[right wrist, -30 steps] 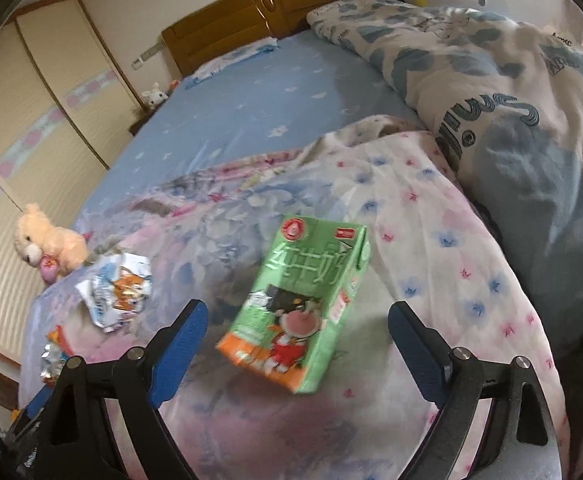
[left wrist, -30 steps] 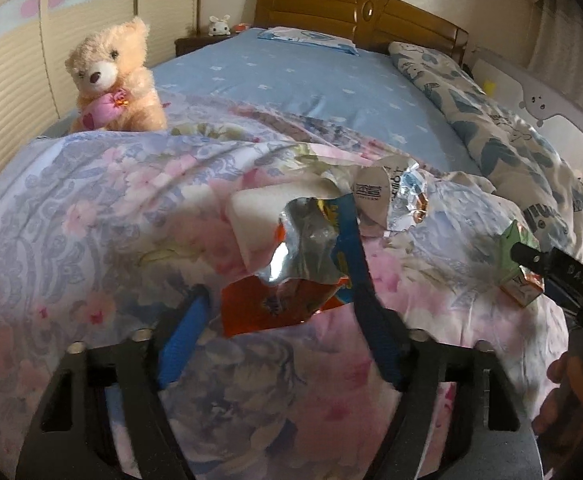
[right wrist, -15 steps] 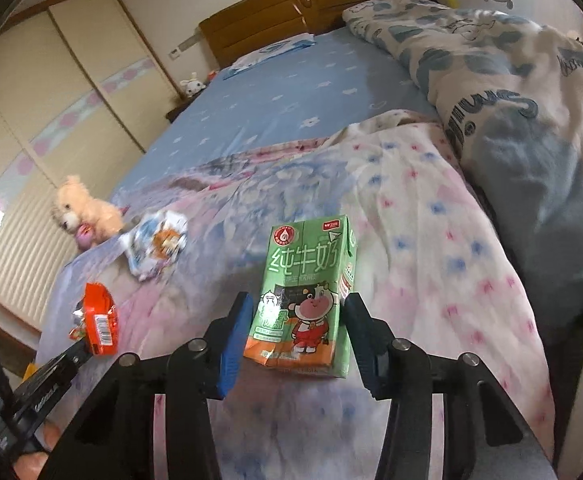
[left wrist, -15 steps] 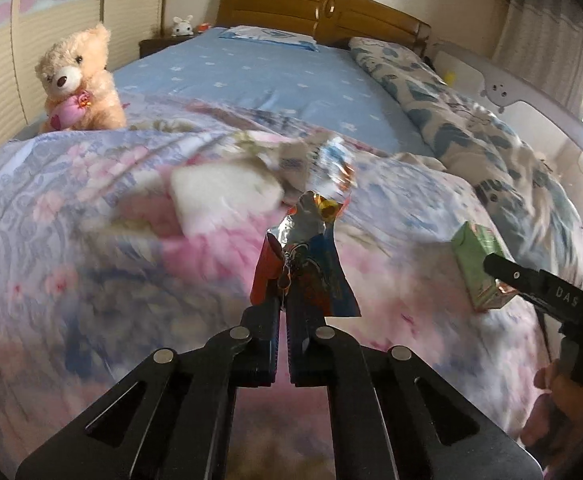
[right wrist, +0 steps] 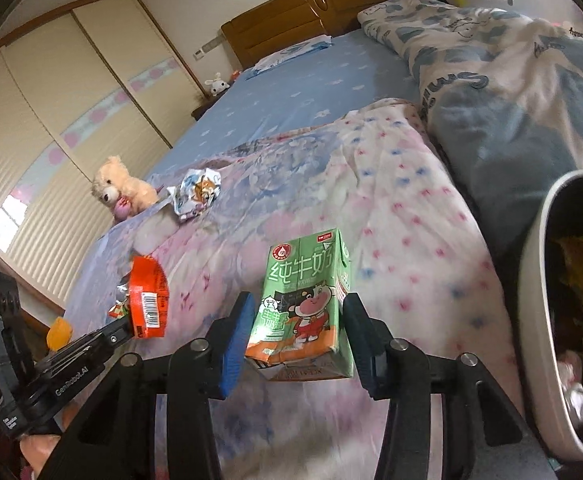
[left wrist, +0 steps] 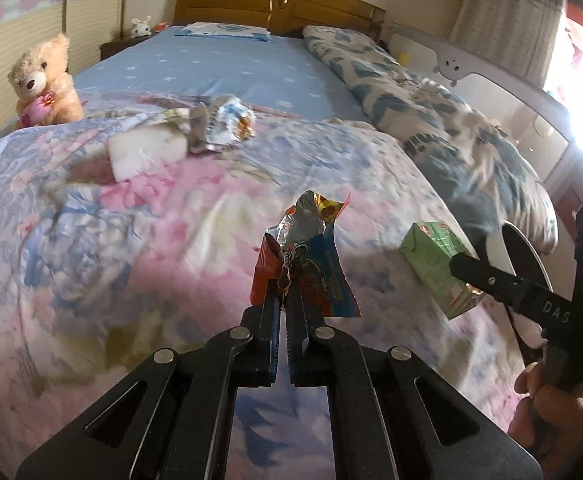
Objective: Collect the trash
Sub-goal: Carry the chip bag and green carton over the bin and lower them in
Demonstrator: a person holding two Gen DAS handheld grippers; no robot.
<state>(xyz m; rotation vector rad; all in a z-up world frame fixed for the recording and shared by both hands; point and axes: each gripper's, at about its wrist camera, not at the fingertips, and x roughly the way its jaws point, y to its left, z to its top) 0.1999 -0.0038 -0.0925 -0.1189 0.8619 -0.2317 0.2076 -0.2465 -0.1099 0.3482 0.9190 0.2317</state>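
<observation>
Beside floral quilt (right wrist: 391, 216), bin (right wrist: 539, 280), teddy bear (left wrist: 43, 80)

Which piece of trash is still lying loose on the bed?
The crumpled blue-and-white wrapper near the teddy bear. The orange snack wrapper is pinched in the left gripper, and the green milk carton sits between the right gripper's jaws.

Black hand-held gripper (right wrist: 297, 334) w/ blue pads (right wrist: 235, 344), silver screws.
</observation>
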